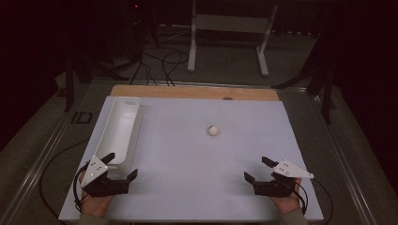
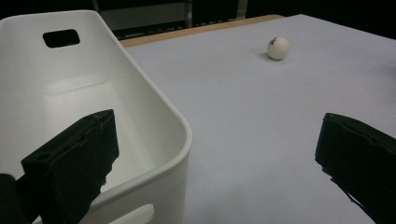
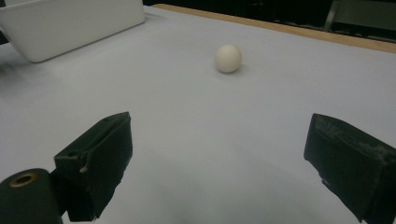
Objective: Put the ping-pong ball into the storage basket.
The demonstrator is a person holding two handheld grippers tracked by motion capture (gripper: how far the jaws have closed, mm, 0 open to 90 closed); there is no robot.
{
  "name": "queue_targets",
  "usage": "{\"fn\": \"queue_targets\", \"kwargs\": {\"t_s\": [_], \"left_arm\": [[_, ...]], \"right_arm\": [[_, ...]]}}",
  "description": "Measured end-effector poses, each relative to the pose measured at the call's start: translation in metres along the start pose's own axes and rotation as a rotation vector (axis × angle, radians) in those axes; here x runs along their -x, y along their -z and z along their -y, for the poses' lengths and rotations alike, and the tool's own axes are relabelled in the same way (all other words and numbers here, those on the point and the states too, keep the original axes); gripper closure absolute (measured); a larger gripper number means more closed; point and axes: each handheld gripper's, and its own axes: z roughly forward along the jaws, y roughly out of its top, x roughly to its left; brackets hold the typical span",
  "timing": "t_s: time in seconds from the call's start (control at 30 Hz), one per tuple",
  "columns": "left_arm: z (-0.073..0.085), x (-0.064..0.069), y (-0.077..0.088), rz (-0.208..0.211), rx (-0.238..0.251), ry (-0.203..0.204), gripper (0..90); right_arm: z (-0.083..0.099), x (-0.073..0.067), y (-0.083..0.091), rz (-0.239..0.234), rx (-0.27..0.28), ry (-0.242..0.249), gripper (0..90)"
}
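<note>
A small white ball (image 1: 213,130) (image 2: 278,48) (image 3: 228,58) lies alone near the middle of the pale table sheet (image 1: 197,159). A long white bin (image 1: 121,129) (image 2: 74,93) (image 3: 70,21) stands along the sheet's left side and is bare inside. My left gripper (image 1: 121,166) (image 2: 219,154) hovers at the bin's near end, open, one jaw over the bin's corner and nothing between the jaws. Near the front right of the sheet my right gripper (image 1: 257,169) (image 3: 219,158) points toward the ball from a distance, jaws wide open and bare.
A wooden strip (image 1: 195,92) edges the table's far side. Beyond it stand a white metal frame (image 1: 225,28) and cables (image 1: 162,65) on the dark floor. Metal rails (image 1: 44,150) run along both table sides.
</note>
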Motion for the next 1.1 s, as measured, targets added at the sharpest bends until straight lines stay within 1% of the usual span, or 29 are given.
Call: {"fn": "queue_targets", "kwargs": {"t_s": [0.3,0.47,0.67,0.93,1.1], "left_arm": [[0.0,-0.001,-0.001,0.001,0.003,0.003,0.0],[0.0,-0.001,-0.001,0.0,0.003,0.003,0.0],[0.0,-0.001,-0.001,-0.001,0.003,0.002,0.0],[0.0,-0.001,-0.001,-0.002,0.001,0.001,0.0],[0.0,-0.001,-0.001,-0.001,0.002,0.002,0.0]], "right_arm": [[-0.011,0.002,0.0,0.018,-0.015,-0.028,7.6],[-0.018,0.003,-0.002,0.03,-0.031,-0.03,7.5],[-0.024,0.001,-0.004,0.042,-0.039,-0.022,7.5],[-0.033,-0.003,-0.007,0.042,-0.043,-0.011,7.6],[-0.037,-0.004,-0.008,0.044,-0.05,-0.012,7.6]]}}
